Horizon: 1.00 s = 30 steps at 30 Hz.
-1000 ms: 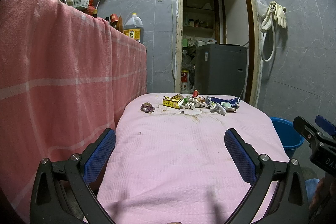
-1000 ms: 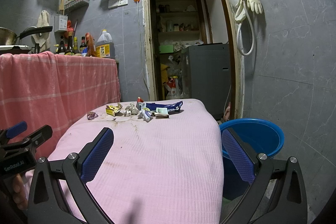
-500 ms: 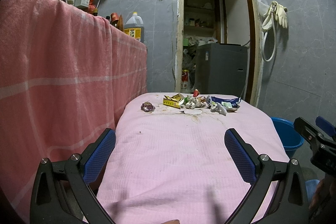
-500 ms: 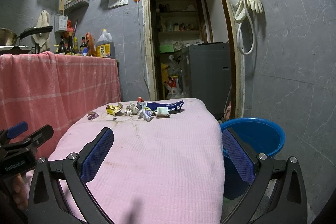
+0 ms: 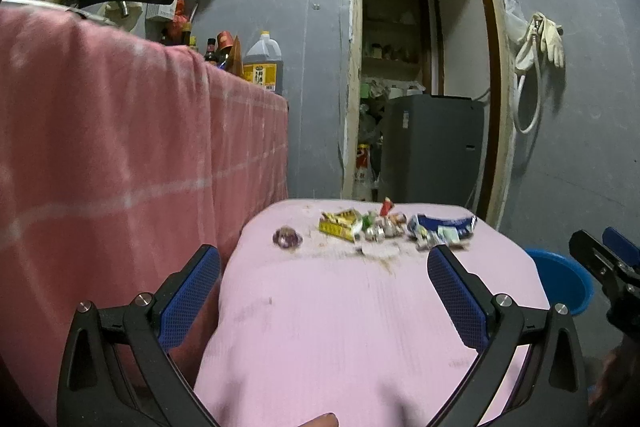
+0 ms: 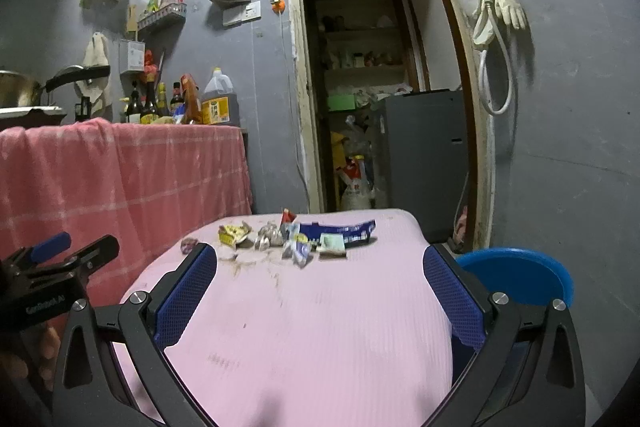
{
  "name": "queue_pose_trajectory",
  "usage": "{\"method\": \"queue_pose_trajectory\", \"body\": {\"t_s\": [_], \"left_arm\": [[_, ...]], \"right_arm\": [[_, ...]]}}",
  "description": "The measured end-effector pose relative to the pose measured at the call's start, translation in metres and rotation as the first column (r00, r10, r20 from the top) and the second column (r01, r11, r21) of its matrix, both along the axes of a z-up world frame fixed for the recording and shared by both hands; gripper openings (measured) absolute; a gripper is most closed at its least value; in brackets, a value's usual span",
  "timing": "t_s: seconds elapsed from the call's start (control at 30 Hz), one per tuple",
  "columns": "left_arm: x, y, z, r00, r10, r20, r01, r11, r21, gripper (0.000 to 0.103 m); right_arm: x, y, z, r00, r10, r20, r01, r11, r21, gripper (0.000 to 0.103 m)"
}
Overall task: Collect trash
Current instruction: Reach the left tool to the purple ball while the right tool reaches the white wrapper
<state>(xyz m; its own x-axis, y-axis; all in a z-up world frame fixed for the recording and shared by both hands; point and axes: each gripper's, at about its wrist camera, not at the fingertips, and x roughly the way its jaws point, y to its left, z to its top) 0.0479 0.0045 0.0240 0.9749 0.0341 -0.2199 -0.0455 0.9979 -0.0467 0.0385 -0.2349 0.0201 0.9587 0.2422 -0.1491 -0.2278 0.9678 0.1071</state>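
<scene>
Lying in a loose row at the far end of the pink-covered table point(image 6: 304, 327), the trash point(image 6: 296, 237) mixes yellow, blue and crumpled silvery wrappers. Both the left gripper point(image 5: 324, 291) and right gripper point(image 6: 320, 287) hover spread wide, holding nothing. A blue basin point(image 6: 520, 275) sits beside the table, partly hidden.

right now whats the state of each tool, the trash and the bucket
left tool: open, empty, above the near end of the table
right tool: open, empty
crumpled wrappers and scraps of trash: heaped at the far end of the pink cloth-covered table, untouched
round blue plastic bucket: upright right of the table, contents hidden
</scene>
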Motion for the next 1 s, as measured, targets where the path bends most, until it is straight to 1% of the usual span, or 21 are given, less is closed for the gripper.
{"method": "queue_pose_trajectory", "body": {"t_s": [0.17, 0.33, 0.47, 0.57, 0.67, 0.83, 0.9, 0.97, 1.0], "left_arm": [[0.030, 0.003, 0.006, 1.000, 0.009, -0.007, -0.009, 1.000, 0.020, 0.102], [0.061, 0.017, 0.010, 0.999, 0.023, -0.030, -0.023, 1.000, 0.001, 0.102], [0.086, 0.029, 0.016, 0.998, 0.062, -0.030, -0.061, 0.998, 0.021, 0.102], [0.107, 0.043, 0.017, 0.997, 0.073, -0.036, -0.073, 0.997, 0.006, 0.102], [0.134, 0.055, 0.012, 0.995, 0.069, -0.075, -0.069, 0.998, -0.001, 0.102], [0.167, 0.067, -0.004, 0.983, 0.038, -0.179, -0.042, 0.999, -0.021, 0.101], [0.178, 0.069, -0.011, 0.975, 0.032, -0.220, -0.041, 0.999, -0.035, 0.101], [0.187, 0.072, -0.018, 0.965, 0.033, -0.258, -0.046, 0.998, -0.042, 0.101], [0.190, 0.073, -0.021, 0.960, 0.040, -0.277, -0.053, 0.998, -0.038, 0.101]], "right_arm": [[0.030, -0.006, 0.016, 1.000, 0.005, 0.016, -0.006, 1.000, 0.024, 0.103], [0.069, 0.000, 0.027, 0.999, 0.035, -0.007, -0.035, 0.999, -0.017, 0.103], [0.102, 0.018, 0.031, 0.996, 0.082, -0.037, -0.084, 0.995, -0.051, 0.103], [0.128, 0.036, 0.029, 0.986, 0.148, -0.077, -0.155, 0.984, -0.084, 0.103], [0.149, 0.051, 0.025, 0.976, 0.177, -0.124, -0.192, 0.973, -0.125, 0.103], [0.168, 0.058, 0.010, 0.956, 0.211, -0.206, -0.240, 0.963, -0.127, 0.103], [0.176, 0.062, 0.002, 0.941, 0.231, -0.249, -0.267, 0.955, -0.125, 0.103], [0.180, 0.066, -0.005, 0.925, 0.253, -0.284, -0.297, 0.947, -0.123, 0.098], [0.183, 0.069, -0.009, 0.914, 0.263, -0.308, -0.313, 0.941, -0.127, 0.093]]}}
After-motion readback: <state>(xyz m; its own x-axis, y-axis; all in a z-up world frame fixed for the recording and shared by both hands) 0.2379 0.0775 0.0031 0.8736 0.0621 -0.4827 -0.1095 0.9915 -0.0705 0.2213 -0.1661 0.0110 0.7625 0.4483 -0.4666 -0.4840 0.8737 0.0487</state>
